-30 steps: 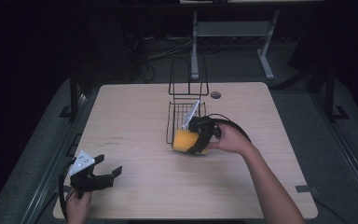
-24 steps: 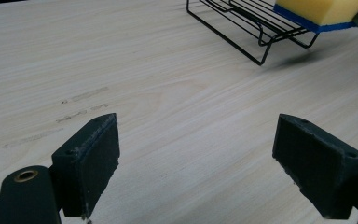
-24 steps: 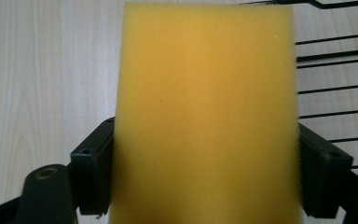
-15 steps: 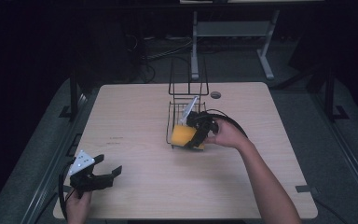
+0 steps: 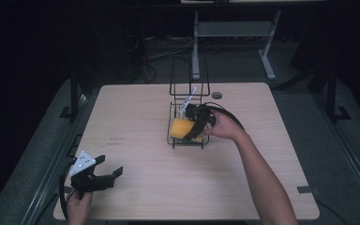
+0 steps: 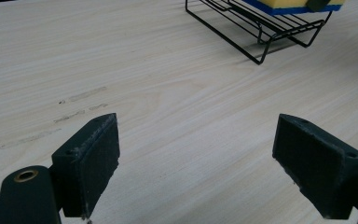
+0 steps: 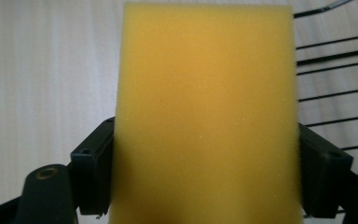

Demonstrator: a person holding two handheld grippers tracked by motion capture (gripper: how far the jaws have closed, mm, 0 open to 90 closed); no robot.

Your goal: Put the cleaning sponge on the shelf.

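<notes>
We see the yellow rectangular foam sponge (image 7: 205,112) pinched by the right tongs (image 5: 194,129) over the black wire rack (image 5: 187,140) on the pale wooden bench (image 5: 136,140). Well left of the rack, the left tongs (image 6: 209,172) gape wide, holding nothing.

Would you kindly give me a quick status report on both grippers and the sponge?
Right gripper shut on sponge, over the wire rack. Left gripper open, empty, above bare table. Nothing in the way.
</notes>
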